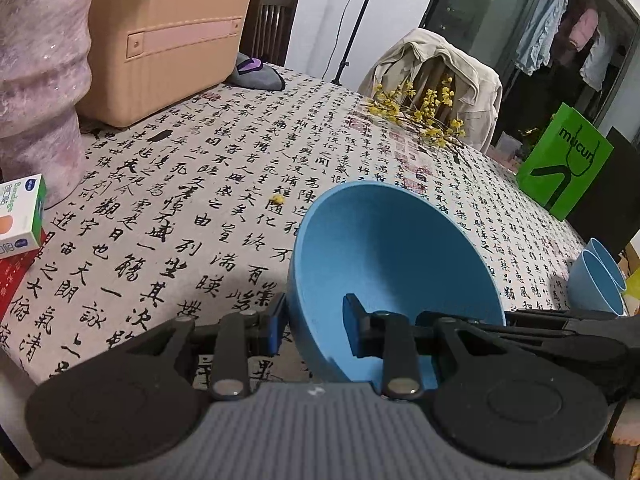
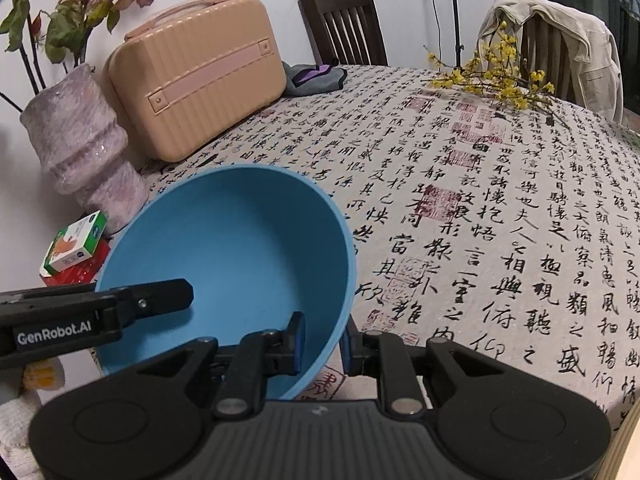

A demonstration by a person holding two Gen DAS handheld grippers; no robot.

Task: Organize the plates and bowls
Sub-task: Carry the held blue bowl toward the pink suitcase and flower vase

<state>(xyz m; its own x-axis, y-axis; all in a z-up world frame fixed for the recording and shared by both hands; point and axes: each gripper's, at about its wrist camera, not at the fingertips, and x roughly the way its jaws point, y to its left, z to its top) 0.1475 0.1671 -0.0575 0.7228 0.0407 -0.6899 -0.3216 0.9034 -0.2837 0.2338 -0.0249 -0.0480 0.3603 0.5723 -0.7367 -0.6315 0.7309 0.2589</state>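
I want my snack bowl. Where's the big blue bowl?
Both hand-held grippers hold the bowl over the table's near edge, right of the vase.

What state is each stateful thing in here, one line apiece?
Blue bowl: tilted, gripped at opposite rim walls by both grippers.
Left hand-held gripper: shut on the bowl's wall.
Right hand-held gripper: shut on the bowl's wall.
Blue cups: nested, lying tilted at the table edge.
Suitcase: closed.
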